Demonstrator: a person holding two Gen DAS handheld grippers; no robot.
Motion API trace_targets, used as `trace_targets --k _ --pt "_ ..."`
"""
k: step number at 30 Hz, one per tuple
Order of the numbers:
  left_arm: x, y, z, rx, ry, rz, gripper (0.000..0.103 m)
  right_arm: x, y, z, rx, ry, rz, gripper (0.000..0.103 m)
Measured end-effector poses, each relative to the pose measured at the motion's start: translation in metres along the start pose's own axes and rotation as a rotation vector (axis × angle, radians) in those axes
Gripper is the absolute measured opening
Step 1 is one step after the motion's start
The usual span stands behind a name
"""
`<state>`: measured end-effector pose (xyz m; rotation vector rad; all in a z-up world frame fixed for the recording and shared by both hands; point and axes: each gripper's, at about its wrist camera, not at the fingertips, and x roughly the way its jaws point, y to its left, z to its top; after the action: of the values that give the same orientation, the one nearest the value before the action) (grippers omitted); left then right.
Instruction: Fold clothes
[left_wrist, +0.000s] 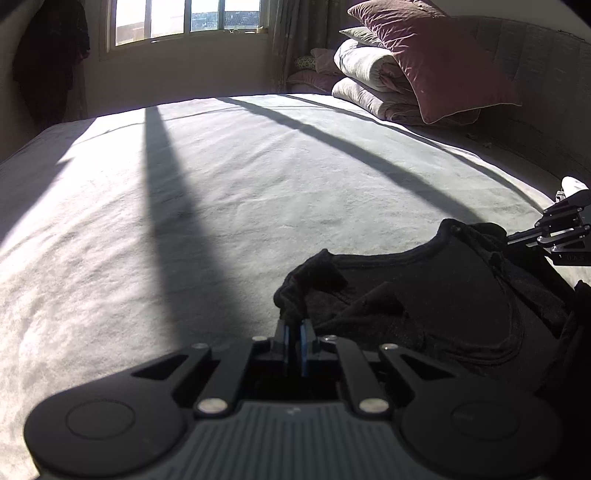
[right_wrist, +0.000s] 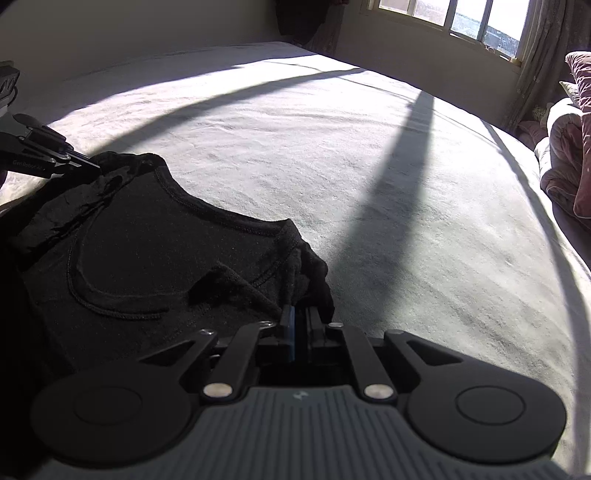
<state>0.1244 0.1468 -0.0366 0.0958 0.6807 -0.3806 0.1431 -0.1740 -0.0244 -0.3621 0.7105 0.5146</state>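
A black sleeveless top (left_wrist: 436, 291) hangs stretched between my two grippers just above the bed; it also shows in the right wrist view (right_wrist: 147, 251). My left gripper (left_wrist: 295, 325) is shut on one shoulder strap, bunched at its tips. My right gripper (right_wrist: 299, 314) is shut on the other shoulder strap. Each gripper shows in the other's view: the right gripper (left_wrist: 517, 238) at the far right, the left gripper (right_wrist: 92, 164) at the far left. The neckline curves between them.
The bed (left_wrist: 221, 206) has a pale grey cover crossed by window-frame shadows. Folded quilts (left_wrist: 369, 81) and a maroon pillow (left_wrist: 443, 62) are stacked at the headboard end. A window (left_wrist: 184, 18) is beyond the bed, dark clothing (left_wrist: 48, 59) hangs at the wall.
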Motion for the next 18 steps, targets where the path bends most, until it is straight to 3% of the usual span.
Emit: trace_targets --k 11,18 --pt "-0.055 -0.025 0.002 0.043 -0.125 0.007 0.005 -0.055 0.011 0.006 0.002 -0.12 -0.044 0.008" --pt "-0.104 -0.035 -0.013 0.068 -0.207 -0.029 0.005 -0.102 0.029 -0.01 -0.025 -0.205 -0.081 0.008"
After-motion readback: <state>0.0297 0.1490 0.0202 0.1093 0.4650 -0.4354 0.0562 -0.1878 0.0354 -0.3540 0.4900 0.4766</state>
